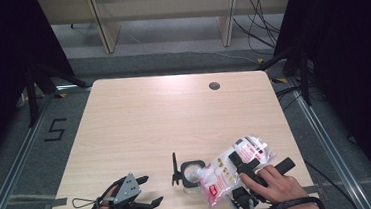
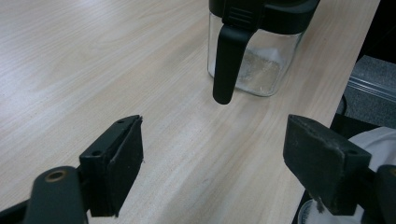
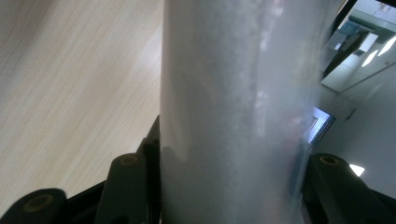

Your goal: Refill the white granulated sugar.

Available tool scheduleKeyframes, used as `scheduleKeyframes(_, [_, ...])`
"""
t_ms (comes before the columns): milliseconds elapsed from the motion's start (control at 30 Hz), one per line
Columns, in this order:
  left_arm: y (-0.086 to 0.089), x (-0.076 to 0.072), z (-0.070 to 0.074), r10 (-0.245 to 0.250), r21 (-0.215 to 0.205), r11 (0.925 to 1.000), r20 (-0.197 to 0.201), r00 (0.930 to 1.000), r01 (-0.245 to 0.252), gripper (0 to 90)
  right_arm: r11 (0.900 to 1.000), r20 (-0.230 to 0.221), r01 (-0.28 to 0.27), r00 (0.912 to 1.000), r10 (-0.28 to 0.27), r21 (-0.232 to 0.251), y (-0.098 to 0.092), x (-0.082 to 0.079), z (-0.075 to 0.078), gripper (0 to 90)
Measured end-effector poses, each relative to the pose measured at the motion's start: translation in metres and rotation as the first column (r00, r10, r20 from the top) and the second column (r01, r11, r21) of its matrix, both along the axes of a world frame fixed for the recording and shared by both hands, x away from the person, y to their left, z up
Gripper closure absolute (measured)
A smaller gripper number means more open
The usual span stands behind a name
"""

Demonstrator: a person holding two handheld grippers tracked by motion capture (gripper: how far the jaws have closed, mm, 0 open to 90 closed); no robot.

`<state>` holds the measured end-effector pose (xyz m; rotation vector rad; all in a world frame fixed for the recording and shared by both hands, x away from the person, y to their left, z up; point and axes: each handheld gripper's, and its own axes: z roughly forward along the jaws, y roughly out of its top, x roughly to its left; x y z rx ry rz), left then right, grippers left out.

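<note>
A clear glass jar (image 1: pixel 191 176) with a black rim stands near the table's front edge, its black flip lid (image 1: pixel 175 170) swung open to the left. A white plastic bag (image 1: pixel 224 174) with a red label lies tilted, its lower end at the jar's mouth. My right gripper (image 1: pixel 242 162) is shut on the bag, and the bag (image 3: pixel 233 107) stands between the jaws of the right gripper (image 3: pixel 231 186). My left gripper (image 1: pixel 150 191) rests open at the front left. In the left gripper view the left gripper (image 2: pixel 215 163) faces the jar (image 2: pixel 261 70), which holds some white grains.
A light wooden table (image 1: pixel 164 116) with a round cable hole (image 1: pixel 214 85) at the back right. The front edge runs just below both hands. Grey floor with a taped "5" (image 1: pixel 55 130) lies to the left, and shelf legs stand behind.
</note>
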<state>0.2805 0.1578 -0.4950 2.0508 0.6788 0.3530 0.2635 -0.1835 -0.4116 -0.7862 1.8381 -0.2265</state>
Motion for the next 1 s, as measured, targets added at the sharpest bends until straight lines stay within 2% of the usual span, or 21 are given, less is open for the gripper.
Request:
scheduleKeyframes(67, [0.0006,0.0004,0.0005,-0.012,0.008,0.9999,-0.013,0.9998,0.012,19.8,1.0,0.005,-0.005,1.0,0.005,0.0,0.0006,-0.0005,0.0002,52.2])
scheduleKeyframes(133, [-0.0004,-0.0003,0.0001,0.0,-0.009,1.0,-0.006,1.0,0.0,19.8,1.0,-0.003,0.001,1.0,-0.001,0.0,0.0007,-0.001,-0.0002,52.2])
scheduleKeyframes(167, [0.0005,0.0006,0.0008,-0.012,-0.001,0.9999,-0.002,0.9999,0.012,19.7,1.0,0.013,-0.003,0.9999,0.003,0.012,0.0018,-0.0008,0.0005,52.3])
scheduleKeyframes(200, [0.0003,-0.0005,0.0008,0.001,-0.009,1.0,-0.023,0.9997,-0.001,19.7,1.0,0.015,-0.005,0.9999,0.005,0.009,0.0023,-0.0011,0.0005,52.3])
scheduleKeyframes(233, [0.0009,-0.0001,0.0008,0.002,-0.004,1.0,-0.022,0.9998,-0.002,19.8,1.0,-0.016,0.01,0.9998,-0.01,-0.006,0.0038,-0.0011,0.0024,52.3])
scheduleKeyframes(300, [0.0012,0.0004,0.0007,-0.001,-0.01,1.0,-0.012,0.9999,0.001,19.7,0.999,-0.024,0.038,0.999,-0.038,0.009,0.0012,-0.003,-0.0003,52.3])
scheduleKeyframes(333, [0.0013,0.0003,0.0009,0.001,-0.007,1.0,-0.01,0.9999,-0.001,19.7,0.999,-0.022,0.038,0.999,-0.038,0.008,0.0015,-0.0032,0.0002,52.4])
scheduleKeyframes(367, [0.001,-0.0003,0.0007,0.008,-0.013,0.9999,-0.018,0.9998,-0.008,19.7,1.0,-0.025,0.003,0.9997,-0.003,-0.019,0.0035,-0.0014,0.0016,52.4])
scheduleKeyframes(400, [0.0011,0.0001,0.0007,0.002,-0.014,0.9999,-0.018,0.9998,-0.002,19.7,1.0,-0.005,-0.007,1.0,0.007,-0.014,0.0049,-0.002,0.0044,52.4])
scheduleKeyframes(433, [0.0014,0.0001,0.0008,0.003,-0.008,1.0,-0.016,0.9999,-0.003,19.7,1.0,-0.021,0.018,0.9996,-0.019,-0.006,0.0024,-0.0025,0.0021,52.4])
scheduleKeyframes(467, [0.0013,0.0002,0.0008,0.003,-0.009,1.0,-0.016,0.9999,-0.003,19.7,1.0,0.005,0.02,0.9998,-0.02,0.02,0.0004,-0.0037,0.001,52.5])
scheduleKeyframes(500, [0.0013,0.0002,0.0007,0.003,-0.009,1.0,-0.017,0.9999,-0.003,19.7,0.999,-0.015,0.034,0.9993,-0.034,0.01,0.0008,-0.0036,0.002,52.5])
scheduleKeyframes(567, [0.0012,-0.0002,0.001,0.006,-0.006,1.0,-0.018,0.9998,-0.006,19.7,0.999,-0.02,0.042,0.9989,-0.042,0.006,0.0006,-0.0037,0.0024,52.5])
scheduleKeyframes(633, [0.0012,-0.0001,0.0009,0.004,-0.009,1.0,-0.018,0.9998,-0.005,19.7,0.999,-0.015,0.041,0.9991,-0.04,0.008,0.0001,-0.0039,0.0024,52.5])
scheduleKeyframes(667, [0.0013,0.0,0.0009,0.003,-0.009,1.0,-0.021,0.9998,-0.003,19.7,1.0,0.01,0.022,0.9997,-0.022,0.021,-0.0007,-0.004,0.0013,52.6])
scheduleKeyframes(700, [0.0013,-0.0001,0.0009,0.004,-0.009,1.0,-0.019,0.9998,-0.004,19.7,0.999,-0.017,0.04,0.9991,-0.039,0.008,0.0,-0.0039,0.002,52.6])
scheduleKeyframes(733, [0.0012,0.0,0.0009,0.003,-0.01,0.9999,-0.02,0.9998,-0.004,19.7,0.999,0.007,0.023,0.9997,-0.024,0.022,-0.0008,-0.0042,0.0009,52.6])
scheduleKeyframes(800, [0.0016,0.0001,0.0011,0.001,-0.005,1.0,-0.018,0.9998,-0.001,19.7,0.999,0.014,0.021,0.9997,-0.022,0.029,0.0,-0.0038,0.0012,52.7])
scheduleKeyframes(933, [0.0014,0.0,0.001,0.002,-0.01,1.0,-0.019,0.9998,-0.002,19.7,1.0,0.008,0.015,0.9999,-0.015,0.017,-0.0002,-0.0038,-0.0001,52.8])
scheduleKeyframes(967, [0.0019,0.0003,0.0014,-0.002,0.0,1.0,-0.012,0.9999,0.002,19.7,0.999,-0.021,0.032,0.9993,-0.032,0.005,0.0007,-0.0037,0.001,52.8])
scheduleKeyframes(1000, [0.0018,0.0002,0.0013,-0.001,-0.001,1.0,-0.013,0.9999,0.001,19.7,1.0,0.005,0.015,0.9999,-0.015,0.016,0.0,-0.0041,0.0003,52.8])
